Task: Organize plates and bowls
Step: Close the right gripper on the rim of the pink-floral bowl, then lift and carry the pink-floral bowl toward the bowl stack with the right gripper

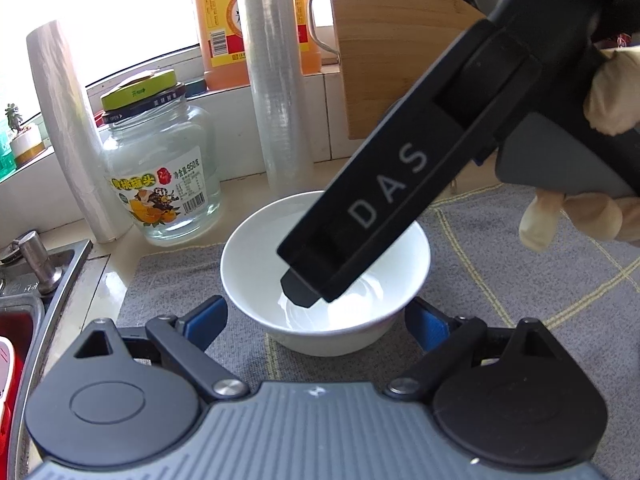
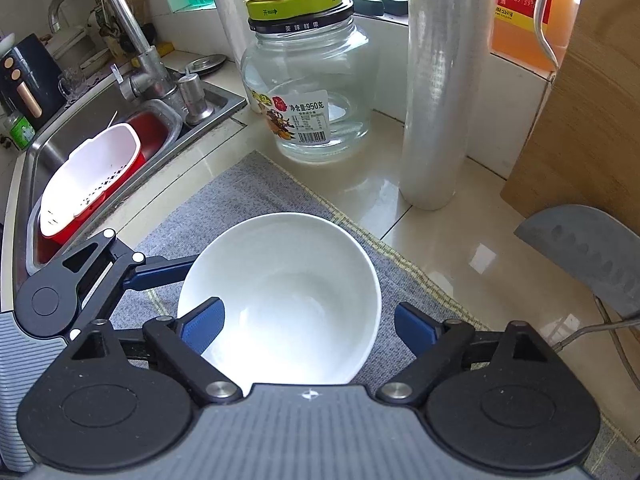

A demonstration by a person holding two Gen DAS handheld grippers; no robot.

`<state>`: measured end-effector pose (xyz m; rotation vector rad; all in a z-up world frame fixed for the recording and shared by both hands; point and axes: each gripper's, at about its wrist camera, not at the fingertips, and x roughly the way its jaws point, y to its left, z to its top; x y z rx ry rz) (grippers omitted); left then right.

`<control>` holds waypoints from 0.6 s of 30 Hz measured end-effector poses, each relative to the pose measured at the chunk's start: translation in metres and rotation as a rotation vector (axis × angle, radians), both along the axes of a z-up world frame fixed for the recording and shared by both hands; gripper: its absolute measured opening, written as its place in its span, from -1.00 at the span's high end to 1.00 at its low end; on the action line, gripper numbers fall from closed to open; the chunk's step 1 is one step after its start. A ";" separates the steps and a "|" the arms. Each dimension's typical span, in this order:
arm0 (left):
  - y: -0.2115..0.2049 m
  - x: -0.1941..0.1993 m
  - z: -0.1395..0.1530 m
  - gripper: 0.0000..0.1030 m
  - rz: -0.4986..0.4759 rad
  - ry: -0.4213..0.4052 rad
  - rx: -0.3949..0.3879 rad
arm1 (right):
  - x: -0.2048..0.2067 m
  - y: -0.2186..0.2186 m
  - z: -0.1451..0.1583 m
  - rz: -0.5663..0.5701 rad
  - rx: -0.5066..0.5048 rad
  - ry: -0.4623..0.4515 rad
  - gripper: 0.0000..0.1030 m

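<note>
Tabletop (image 2: 460,248): pale and glossy, with a grey mat (image 2: 248,200) spread over it beside the sink (image 2: 208,116).
Sink contents: a white strainer basket (image 2: 88,180) sits inside a red tub.
Cutting board (image 1: 384,48): wood, standing against the wall on the right.
Film rolls: one tall roll of clear wrap (image 2: 436,100) stands behind the mat, another further back.
Jar (image 2: 308,92): empty glass, green lid; the label reads "950" with Chinese characters, and an arrow is printed on the lid.
Bowl (image 2: 288,300): white ceramic, upright on the mat, close in front of both my tools.
Handling, my judgement: stiff, smooth and rather slippery, breakable if dropped; moderate weight. I think the rim wall is the best place, one finger inside and one outside.
Right gripper (image 2: 308,326): fingers are spread apart; the left pad is over the inside of the bowl and the other is outside the rim, not yet pinching. Its body shows "DAS" in the left view.
Left gripper (image 1: 316,320): fingers wide apart on both sides of the bowl's base, holding nothing.
</note>
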<state>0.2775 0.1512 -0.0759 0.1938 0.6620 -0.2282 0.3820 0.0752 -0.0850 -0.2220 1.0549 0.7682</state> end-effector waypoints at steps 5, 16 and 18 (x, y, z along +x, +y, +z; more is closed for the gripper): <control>0.001 0.001 0.000 -0.83 -0.009 -0.002 -0.004 | 0.004 0.003 -0.002 0.000 0.003 0.004 -0.72; 0.002 0.002 0.001 -0.81 -0.022 -0.004 -0.011 | 0.009 0.009 -0.004 0.011 0.015 0.008 -0.58; 0.002 0.002 0.001 -0.78 -0.028 -0.005 -0.011 | 0.008 0.009 -0.004 0.017 0.018 0.007 -0.57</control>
